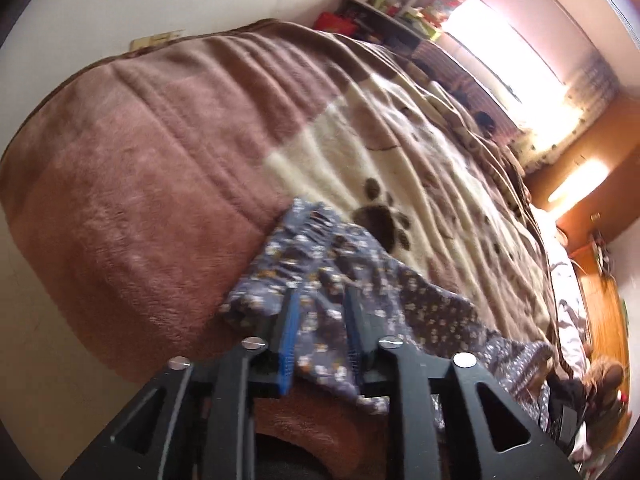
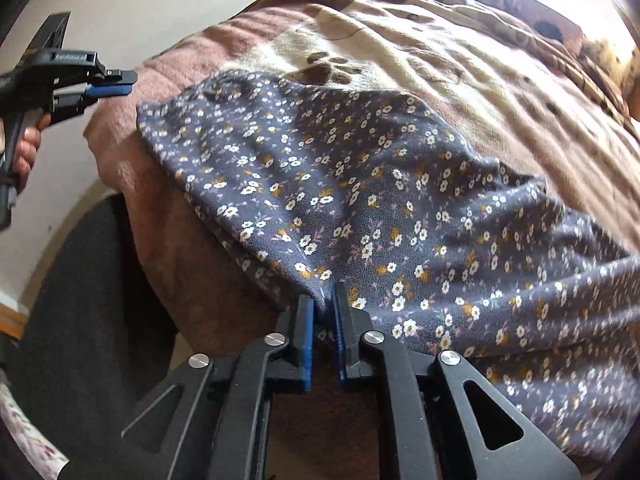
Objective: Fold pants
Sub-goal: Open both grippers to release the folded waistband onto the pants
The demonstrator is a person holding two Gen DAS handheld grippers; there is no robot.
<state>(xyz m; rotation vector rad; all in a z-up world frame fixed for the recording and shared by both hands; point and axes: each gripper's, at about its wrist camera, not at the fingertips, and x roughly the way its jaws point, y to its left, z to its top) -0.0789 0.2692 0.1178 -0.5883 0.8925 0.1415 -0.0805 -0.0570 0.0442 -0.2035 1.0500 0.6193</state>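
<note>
Now the floral pants [image 2: 360, 184] lie spread on the bed, over a brown and cream blanket [image 2: 460, 64] printed with dark paw marks. Taking the pants as the landmark and reading the right wrist view from left to right: well off their left edge, above the blanket's brown corner, the left hand-held gripper [image 2: 130, 83] hangs in the air, gripped from below by a person's hand [image 2: 28, 148]. Its blue-padded jaws stand apart with a narrow gap and hold nothing; the left wrist view shows the same, with the cloth of the pants [image 1: 320, 280] seen in the gap between the two pads but lying lower on the bed, not pinched. At the near edge of the pants, where the cloth drapes over the side of the bed, the right hand-held gripper [image 2: 325, 308] has a small bunched fold of the fabric between its blue pads, the jaws nearly together and pressing on it. To the right of that pinch the rest of the pants runs off toward the frame's lower right, wrinkled and flat on the blanket.
</note>
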